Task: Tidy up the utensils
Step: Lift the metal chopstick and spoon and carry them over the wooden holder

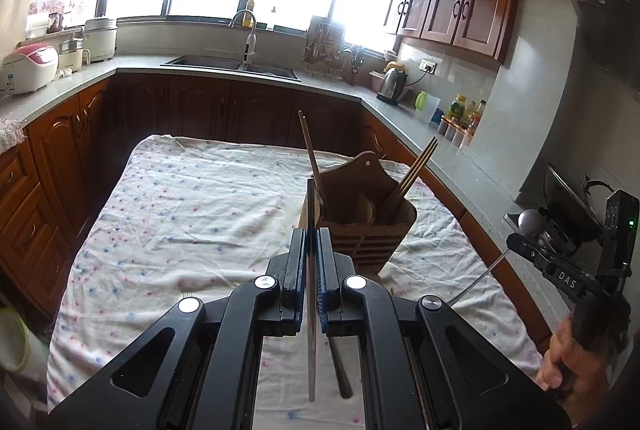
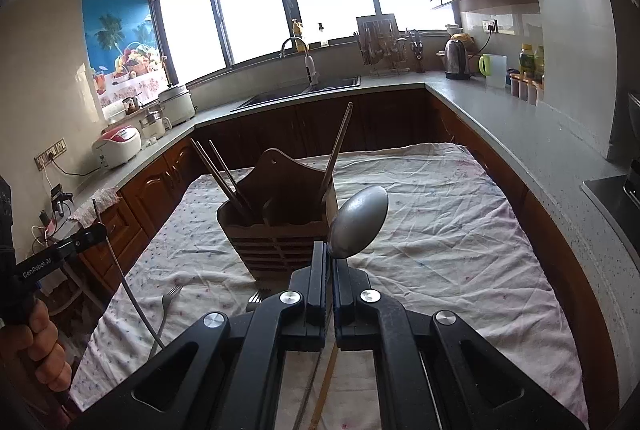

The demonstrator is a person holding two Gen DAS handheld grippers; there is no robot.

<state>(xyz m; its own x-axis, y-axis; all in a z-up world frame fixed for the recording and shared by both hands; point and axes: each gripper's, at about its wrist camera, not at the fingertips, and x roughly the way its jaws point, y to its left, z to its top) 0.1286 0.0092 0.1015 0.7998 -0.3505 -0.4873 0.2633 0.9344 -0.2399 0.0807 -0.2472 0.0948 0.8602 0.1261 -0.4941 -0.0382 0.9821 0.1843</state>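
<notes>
Both grippers clamped: left gripper (image 1: 309, 254) on a knife (image 1: 310, 214), right gripper (image 2: 329, 262) on a spoon (image 2: 360, 222). Holder (image 2: 280, 218) mid-table, toward right edge. Probably lower each handle-first, vertical, avoiding chopsticks (image 2: 224, 178).

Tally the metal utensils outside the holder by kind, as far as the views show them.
Spoon, in the right gripper: 1
Forks, on the cloth: 2
Metal utensil of unclear kind, in the left gripper: 1
Total: 4
</notes>
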